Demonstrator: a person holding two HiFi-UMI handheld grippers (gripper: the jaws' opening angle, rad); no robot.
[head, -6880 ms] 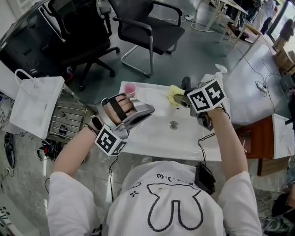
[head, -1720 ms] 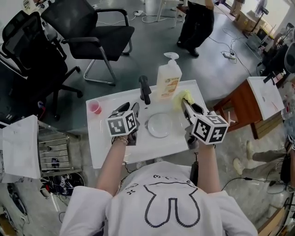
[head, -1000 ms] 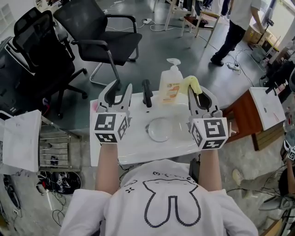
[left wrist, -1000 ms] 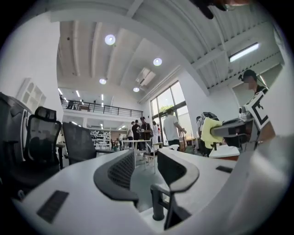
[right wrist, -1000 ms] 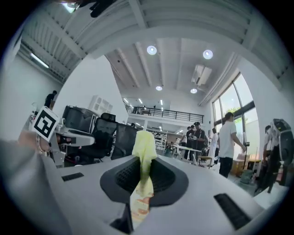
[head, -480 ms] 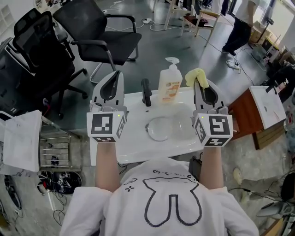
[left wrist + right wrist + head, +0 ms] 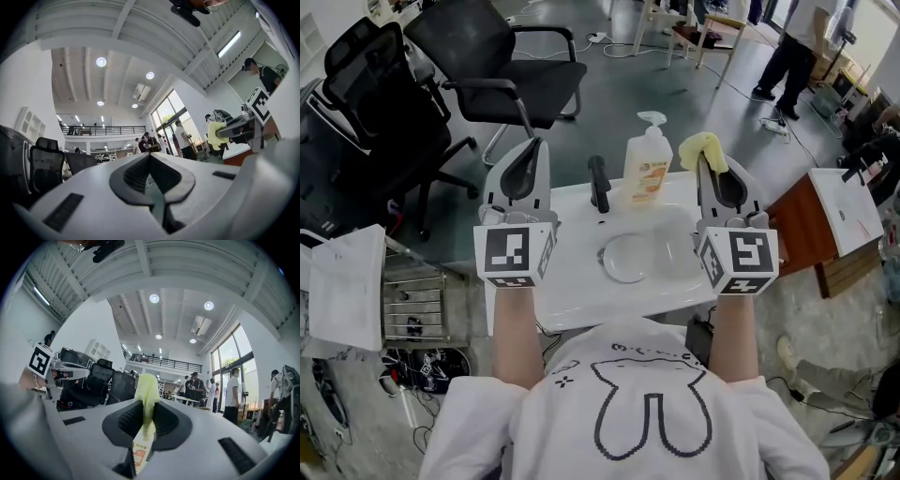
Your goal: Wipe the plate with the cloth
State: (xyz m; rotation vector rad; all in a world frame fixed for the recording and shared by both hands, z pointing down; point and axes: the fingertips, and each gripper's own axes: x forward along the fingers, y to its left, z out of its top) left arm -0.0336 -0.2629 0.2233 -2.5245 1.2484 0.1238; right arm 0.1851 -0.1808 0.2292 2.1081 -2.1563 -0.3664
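Observation:
A clear glass plate (image 7: 628,258) lies in the white basin top (image 7: 572,295), between and below both grippers. My left gripper (image 7: 538,145) is held up level at the left, its jaws shut with nothing between them; in its own view the left gripper (image 7: 150,157) shows only the room beyond. My right gripper (image 7: 704,159) is held up at the right, shut on a yellow cloth (image 7: 700,147) that sticks up past the tips. In the right gripper view the cloth (image 7: 147,392) is pinched between the pads. Neither gripper touches the plate.
A soap pump bottle (image 7: 645,167) and a black tap (image 7: 598,185) stand at the basin's far edge. Black office chairs (image 7: 502,66) stand beyond. A wire rack (image 7: 412,305) is at the left, a brown desk (image 7: 811,244) at the right. People stand farther off (image 7: 789,47).
The left gripper's jaws, open a second ago, are now shut and empty. Both grippers have risen a little and levelled out. The cloth stays in the right gripper.

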